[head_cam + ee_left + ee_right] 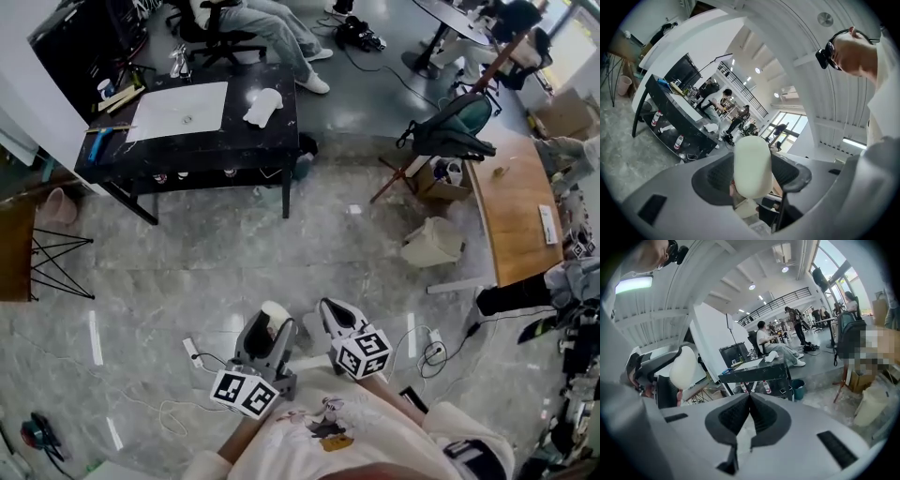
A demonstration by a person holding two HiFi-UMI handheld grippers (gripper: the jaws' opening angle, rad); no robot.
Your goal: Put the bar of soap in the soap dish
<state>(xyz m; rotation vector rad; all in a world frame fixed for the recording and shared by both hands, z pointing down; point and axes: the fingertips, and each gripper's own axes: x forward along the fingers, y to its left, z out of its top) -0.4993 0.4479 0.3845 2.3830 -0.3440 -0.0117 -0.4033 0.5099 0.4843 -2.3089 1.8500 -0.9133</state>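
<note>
Soap bar point(751, 166) clamped in left tongs point(272, 323); right tongs point(749, 397) closed, empty.

Bright, even indoor light; fisheye edges warp, close foreground perhaps soft.

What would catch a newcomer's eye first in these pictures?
The pale bar of soap clamped in the left tool, low in the head view. Beside it the right tool is shut and empty. Across the grey floor stands a black table bearing a white sheet.
</note>
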